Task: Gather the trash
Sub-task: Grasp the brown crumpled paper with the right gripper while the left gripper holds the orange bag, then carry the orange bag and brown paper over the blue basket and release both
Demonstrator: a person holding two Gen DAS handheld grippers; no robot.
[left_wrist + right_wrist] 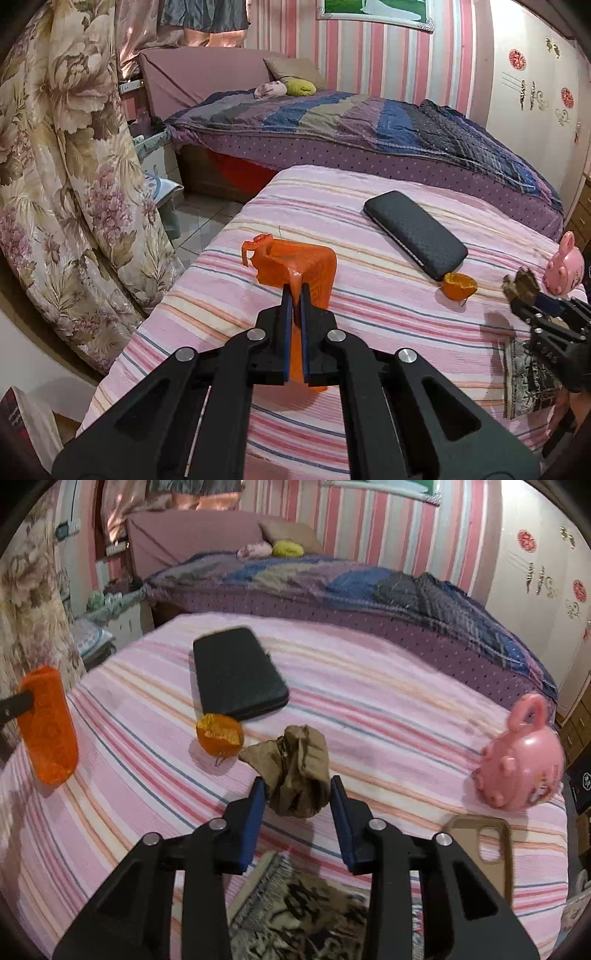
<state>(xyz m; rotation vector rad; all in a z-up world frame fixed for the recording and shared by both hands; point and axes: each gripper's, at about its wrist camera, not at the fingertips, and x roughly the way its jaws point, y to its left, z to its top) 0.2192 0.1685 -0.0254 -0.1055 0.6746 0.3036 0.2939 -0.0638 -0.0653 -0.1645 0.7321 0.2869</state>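
Striped bed [369,709]: broad bare centre.
Left gripper [294,291]: clenched on orange bag [295,264], left edge.
Right gripper [297,792]: grasping crumpled brown paper [295,771], lifted near front edge.

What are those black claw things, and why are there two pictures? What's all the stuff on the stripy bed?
They are grabbers a person holds, one in each hand, each with a camera looking along its fingers: that gives two pictures. The left gripper is pinched shut on an orange plastic bag. The right gripper has a crumpled brown paper wad between its fingers. On the striped blanket lie a black case, an orange peel, a pink toy, a tan phone case and a patterned cloth.
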